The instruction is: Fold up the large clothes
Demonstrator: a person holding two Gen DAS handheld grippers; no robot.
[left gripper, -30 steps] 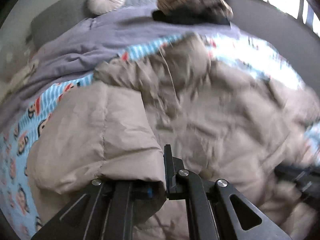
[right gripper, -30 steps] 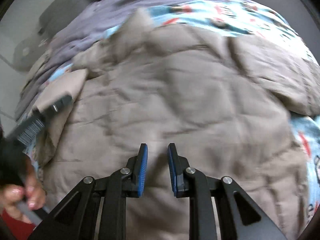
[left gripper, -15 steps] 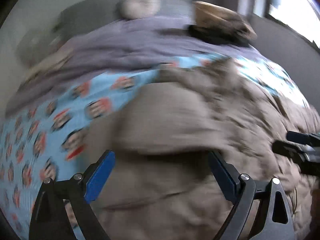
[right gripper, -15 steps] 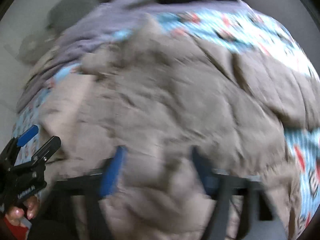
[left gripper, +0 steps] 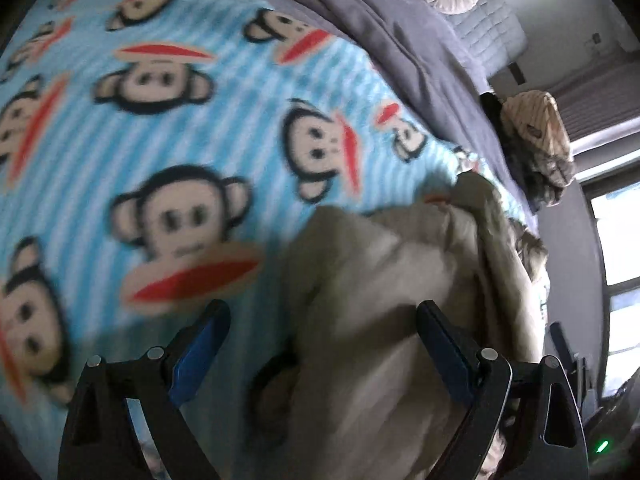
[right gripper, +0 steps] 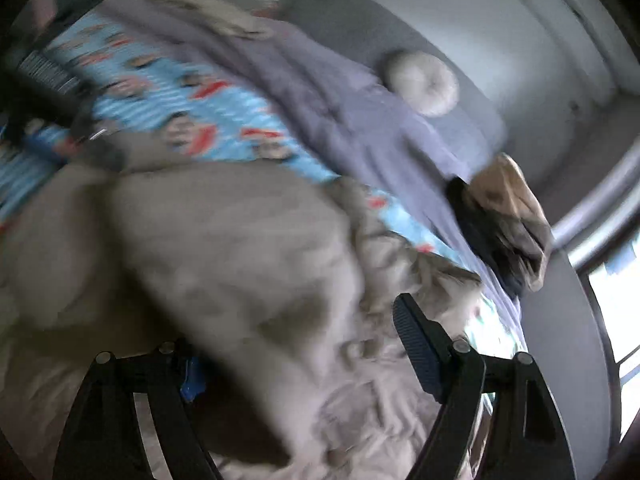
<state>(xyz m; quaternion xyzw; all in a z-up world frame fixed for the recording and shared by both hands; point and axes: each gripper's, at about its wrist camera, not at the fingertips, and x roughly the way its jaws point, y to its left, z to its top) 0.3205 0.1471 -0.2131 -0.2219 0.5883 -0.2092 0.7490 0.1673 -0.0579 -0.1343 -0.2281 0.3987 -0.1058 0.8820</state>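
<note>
Left wrist: beige coat on bed

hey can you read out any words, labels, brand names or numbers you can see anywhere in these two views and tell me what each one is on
None: no readable text in either view.
Monkey-print blanket: cartoon monkey faces only, no lettering.
Beige quilted coat: no label or tag showing.
Dark device at the left view's lower right edge: a green light, no readable marking.
Striped patch on the dark object at the right view's left edge: too blurred to read.
</note>
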